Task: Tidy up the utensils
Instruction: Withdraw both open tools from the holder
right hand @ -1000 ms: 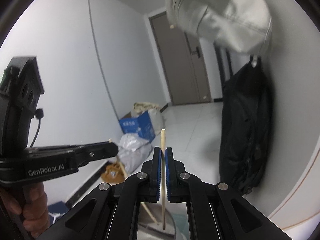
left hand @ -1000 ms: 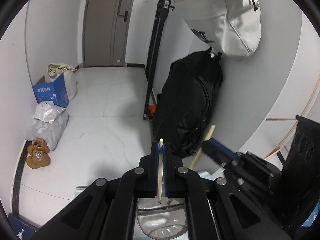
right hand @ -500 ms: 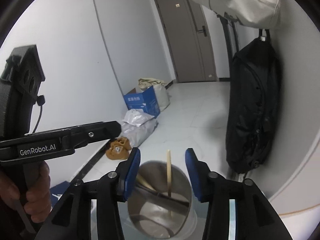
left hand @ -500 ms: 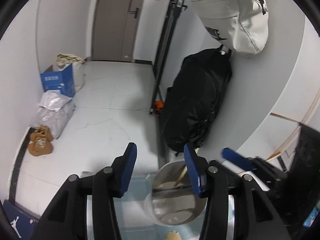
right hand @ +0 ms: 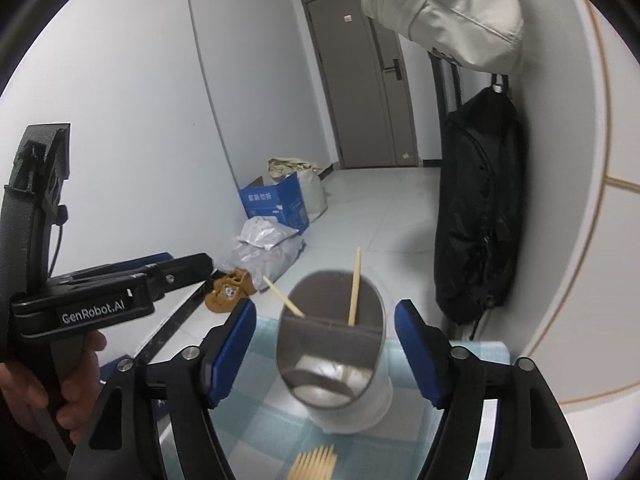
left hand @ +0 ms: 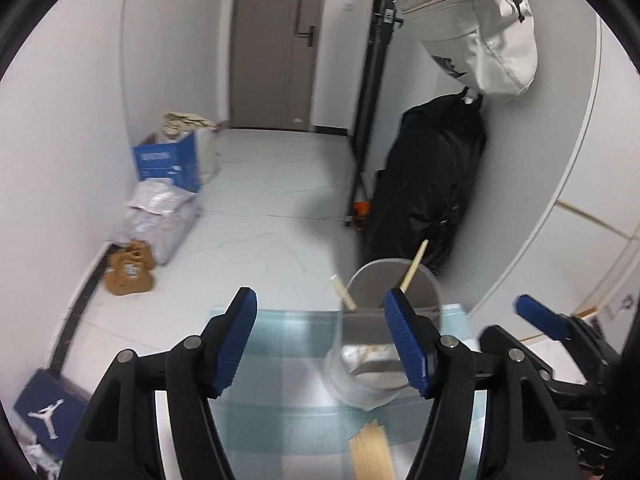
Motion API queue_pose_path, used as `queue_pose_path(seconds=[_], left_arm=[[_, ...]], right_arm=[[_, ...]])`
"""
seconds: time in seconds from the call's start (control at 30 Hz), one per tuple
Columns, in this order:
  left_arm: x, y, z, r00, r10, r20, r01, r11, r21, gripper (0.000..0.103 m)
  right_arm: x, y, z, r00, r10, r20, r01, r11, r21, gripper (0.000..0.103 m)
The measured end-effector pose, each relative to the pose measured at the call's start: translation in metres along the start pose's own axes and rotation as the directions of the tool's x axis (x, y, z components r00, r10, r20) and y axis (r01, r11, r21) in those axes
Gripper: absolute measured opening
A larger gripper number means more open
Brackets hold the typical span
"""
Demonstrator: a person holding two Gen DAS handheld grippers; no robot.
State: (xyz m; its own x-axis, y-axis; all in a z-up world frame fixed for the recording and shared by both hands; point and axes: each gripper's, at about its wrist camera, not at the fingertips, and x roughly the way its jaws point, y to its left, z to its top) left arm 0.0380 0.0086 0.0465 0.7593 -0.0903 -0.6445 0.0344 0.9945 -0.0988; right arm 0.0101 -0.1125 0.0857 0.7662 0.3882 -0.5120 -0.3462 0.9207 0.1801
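- Your left gripper (left hand: 320,334) is tilted downward, its jaws spread and just been opening; nothing lies between the blue pads (left hand: 236,336). The holder sits behind the right-hand pad, untouched.
- Your right gripper (right hand: 326,344) is angled down too, jaws wide and just been opening; the holder shows in the gap beyond them, pads clear of it.
- Your left hand (right hand: 48,392) wraps the handle of the left gripper at the left edge of the right wrist view.
- Metal utensil holder (right hand: 332,356): cylindrical, upright, split by a divider. Two chopsticks (right hand: 354,288) stand in the rear compartment, one near upright, one leaning left.
- The holder stands near the far edge of the tabletop, on a blue-and-white checked cloth (left hand: 280,360).
- A bundle of pale chopsticks (left hand: 370,454) lies flat on the cloth, nearer you than the holder.
- Room: white tiled floor, grey door (left hand: 276,40), blue box (left hand: 168,162), brown slippers (left hand: 128,268), black bag (left hand: 428,188) and white bag (left hand: 476,28) hung on the right wall.
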Motion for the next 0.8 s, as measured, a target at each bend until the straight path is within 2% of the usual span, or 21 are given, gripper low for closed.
queue_pose_path(seconds=[0.03,0.07,0.13,0.33,0.6,0.8], left_arm=[[-0.003,-0.003,-0.003,1.000,0.014,0.008,-0.014,1.000,0.005,0.065],[-0.007,-0.005,-0.007,0.999,0.029,0.015,-0.029,1.000,0.010,0.074],[-0.014,-0.009,-0.014,0.998,0.055,0.031,-0.056,0.998,0.014,0.080],[-0.025,-0.018,-0.036,0.994,0.094,0.053,-0.096,0.995,0.037,0.081],[-0.021,-0.016,-0.066,0.992,0.121,0.020,-0.122,0.991,0.052,0.081],[-0.011,-0.010,-0.088,0.990,0.141,-0.016,-0.140,0.989,0.051,0.081]], right_arm=[[-0.003,-0.001,-0.005,1.000,0.002,0.003,-0.002,1.000,0.003,0.078],[-0.007,-0.002,-0.010,1.000,0.008,0.004,-0.008,1.000,0.008,0.078],[-0.013,-0.002,-0.018,1.000,0.006,0.005,-0.006,1.000,0.013,0.079],[-0.027,0.001,-0.041,1.000,0.010,0.002,-0.010,0.999,0.036,0.082],[-0.036,0.001,-0.064,1.000,-0.005,-0.018,0.006,1.000,0.027,0.084],[-0.030,0.002,-0.083,0.997,-0.015,-0.073,0.016,1.000,0.017,0.084]])
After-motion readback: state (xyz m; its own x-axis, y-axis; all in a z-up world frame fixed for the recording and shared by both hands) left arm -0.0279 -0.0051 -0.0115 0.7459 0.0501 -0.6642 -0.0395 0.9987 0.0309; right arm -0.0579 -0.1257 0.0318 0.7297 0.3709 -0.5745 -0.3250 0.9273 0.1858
